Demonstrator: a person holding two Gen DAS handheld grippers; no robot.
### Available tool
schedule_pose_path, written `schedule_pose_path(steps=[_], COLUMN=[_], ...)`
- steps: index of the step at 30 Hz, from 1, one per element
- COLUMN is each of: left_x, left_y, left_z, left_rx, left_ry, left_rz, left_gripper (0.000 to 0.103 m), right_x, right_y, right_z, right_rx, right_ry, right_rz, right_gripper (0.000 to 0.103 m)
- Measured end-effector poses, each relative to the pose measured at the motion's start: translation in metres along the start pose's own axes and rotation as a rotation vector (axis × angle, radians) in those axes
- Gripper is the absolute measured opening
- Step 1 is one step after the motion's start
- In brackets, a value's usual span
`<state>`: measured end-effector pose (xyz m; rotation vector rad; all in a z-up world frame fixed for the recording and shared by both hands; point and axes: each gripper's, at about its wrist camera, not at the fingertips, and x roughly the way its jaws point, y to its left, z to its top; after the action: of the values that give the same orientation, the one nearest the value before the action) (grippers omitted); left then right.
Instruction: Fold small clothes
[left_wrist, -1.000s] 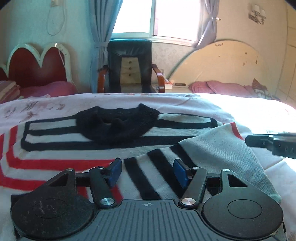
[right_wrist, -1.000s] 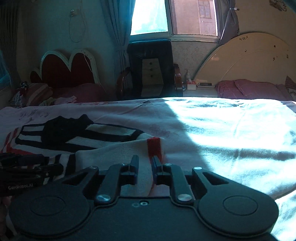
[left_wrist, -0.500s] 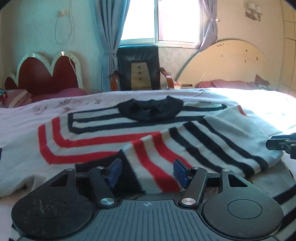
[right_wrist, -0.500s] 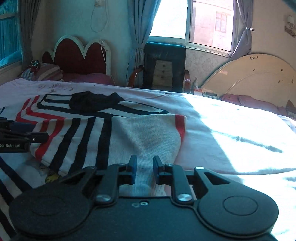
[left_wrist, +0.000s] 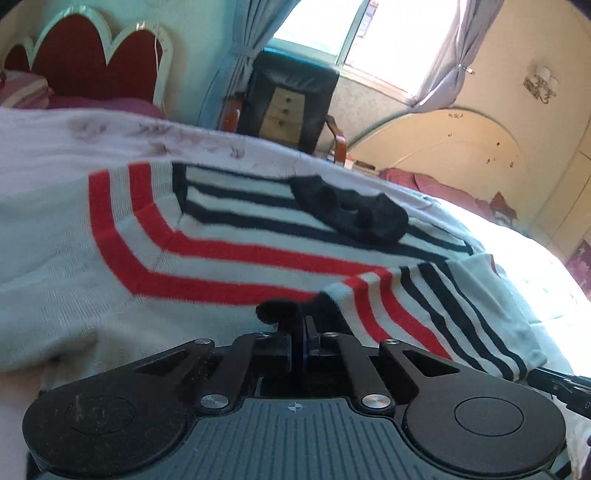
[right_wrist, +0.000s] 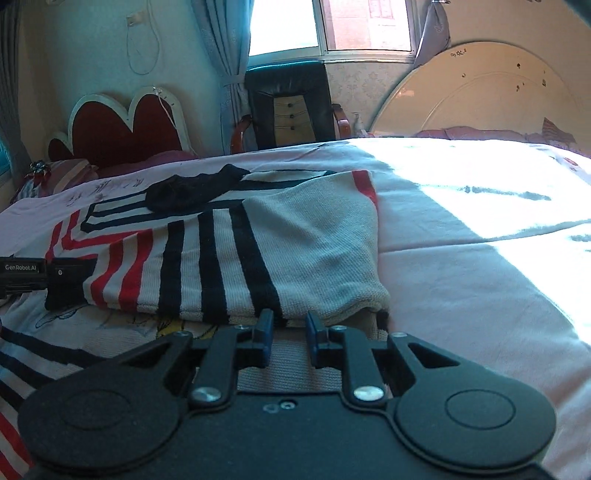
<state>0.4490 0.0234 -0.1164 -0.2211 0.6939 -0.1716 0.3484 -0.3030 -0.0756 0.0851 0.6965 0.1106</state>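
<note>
Bedsheet right of sweater open; chair far.

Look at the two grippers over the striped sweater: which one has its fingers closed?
The left gripper: its fingers meet with no gap, at the black cuff of the sweater. The right gripper differs, with a clear gap between its blue-padded fingers.

The sweater lay on the bed, its sleeve folded across it; an armchair stood behind.
</note>
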Motion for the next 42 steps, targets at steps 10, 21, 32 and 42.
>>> schedule_pose_path(steps=[10,21,32,42], left_x=[0.013,0.011,0.001,-0.128], left_y=[0.006,0.019,0.009,0.118], left_z=[-0.001,0.003,-0.007,-0.035], left_rx=[0.194,0.116,0.179,-0.174], left_ry=[-0.007,0.010,0.019,-0.134], left_rz=[0.004,-0.030,0.156,0.205], left_gripper=[0.005,0.005,0.077,0.068], right_x=[-0.006,0.005,0.014,0.001], right_y=[0.000,-0.010,0.008,0.030], right_z=[0.000,0.016,0.011,0.016], right_rx=[0.051,0.100,-0.044,0.025], right_ry=[-0.028,-0.100,-0.025,-0.005], right_rz=[-0.066,-0.167,-0.190,-0.144], right_gripper=[0.020,0.016,0.019,0.023])
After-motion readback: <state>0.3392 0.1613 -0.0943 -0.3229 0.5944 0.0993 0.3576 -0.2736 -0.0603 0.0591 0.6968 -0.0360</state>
